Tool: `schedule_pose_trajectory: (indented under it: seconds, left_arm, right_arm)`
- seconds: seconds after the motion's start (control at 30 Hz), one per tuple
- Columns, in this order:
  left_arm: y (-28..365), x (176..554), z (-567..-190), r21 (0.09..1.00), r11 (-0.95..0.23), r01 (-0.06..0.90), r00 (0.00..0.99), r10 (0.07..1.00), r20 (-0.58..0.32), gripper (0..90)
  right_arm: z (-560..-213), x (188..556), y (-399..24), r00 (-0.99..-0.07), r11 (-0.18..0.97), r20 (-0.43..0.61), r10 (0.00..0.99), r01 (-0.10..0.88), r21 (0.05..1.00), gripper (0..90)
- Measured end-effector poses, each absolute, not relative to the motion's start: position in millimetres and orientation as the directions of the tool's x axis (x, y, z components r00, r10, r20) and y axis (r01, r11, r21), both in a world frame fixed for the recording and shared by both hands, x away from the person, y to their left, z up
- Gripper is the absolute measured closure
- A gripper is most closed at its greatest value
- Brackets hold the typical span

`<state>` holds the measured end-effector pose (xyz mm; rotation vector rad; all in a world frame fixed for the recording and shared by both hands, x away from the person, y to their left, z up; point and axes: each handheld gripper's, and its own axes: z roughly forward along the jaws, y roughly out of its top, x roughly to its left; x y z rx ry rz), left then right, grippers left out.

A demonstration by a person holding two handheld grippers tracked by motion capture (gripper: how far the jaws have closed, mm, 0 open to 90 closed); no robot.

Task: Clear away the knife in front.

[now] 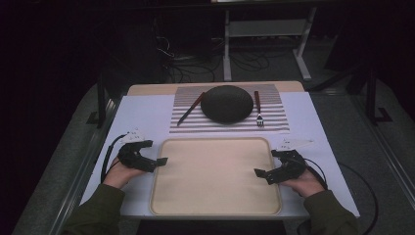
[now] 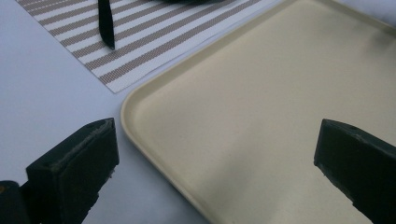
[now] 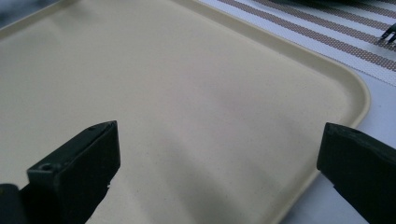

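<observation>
A cream tray (image 1: 215,196) lies empty at the near middle of the table. Behind it a striped placemat (image 1: 186,125) carries a dark plate (image 1: 227,103), a knife (image 1: 191,108) on its left and a fork (image 1: 258,108) on its right. My left gripper (image 1: 159,161) hovers open at the tray's left rim (image 2: 140,140), jaws wide apart with nothing between them. My right gripper (image 1: 259,174) hovers open over the tray's right side (image 3: 345,93), also holding nothing. The knife tip (image 2: 106,32) and the fork tines (image 3: 387,37) peek in at the top of the gripper views.
A white cover (image 1: 142,117) spreads over the table under the tray and placemat. Table edges fall away left and right onto grey floor. Cables and a desk frame (image 1: 264,44) stand beyond the far edge.
</observation>
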<state>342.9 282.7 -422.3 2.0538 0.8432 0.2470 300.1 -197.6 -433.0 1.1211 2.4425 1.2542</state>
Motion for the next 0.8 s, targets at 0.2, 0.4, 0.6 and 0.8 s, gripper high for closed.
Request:
schedule_pose_trajectory:
  seconds: [0.2, 0.4, 0.6, 0.8]
  left_arm:
    - [280.9, 350.4, -422.2, 0.788, -0.387, 0.478, 0.747, 0.651, -0.133, 0.0]
    - [275.5, 363.7, -417.4, 0.798, -0.375, 0.473, 0.742, 0.658, -0.131, 0.0]
    - [270.3, 376.7, -413.9, 0.796, -0.380, 0.471, 0.748, 0.651, -0.132, 0.0]
    - [266.8, 387.1, -409.8, 0.799, -0.369, 0.474, 0.745, 0.653, -0.140, 0.0]
  right_arm:
    - [-432.7, 300.1, -198.1, -0.699, 0.358, 0.175, 0.693, 0.544, 0.759, 0.0]
    - [-432.7, 300.1, -198.3, -0.699, 0.357, 0.175, 0.694, 0.544, 0.759, 0.0]
    - [-432.6, 300.1, -198.4, -0.698, 0.355, 0.176, 0.694, 0.545, 0.760, 0.0]
    - [-432.7, 300.1, -198.4, -0.699, 0.356, 0.177, 0.693, 0.545, 0.759, 0.0]
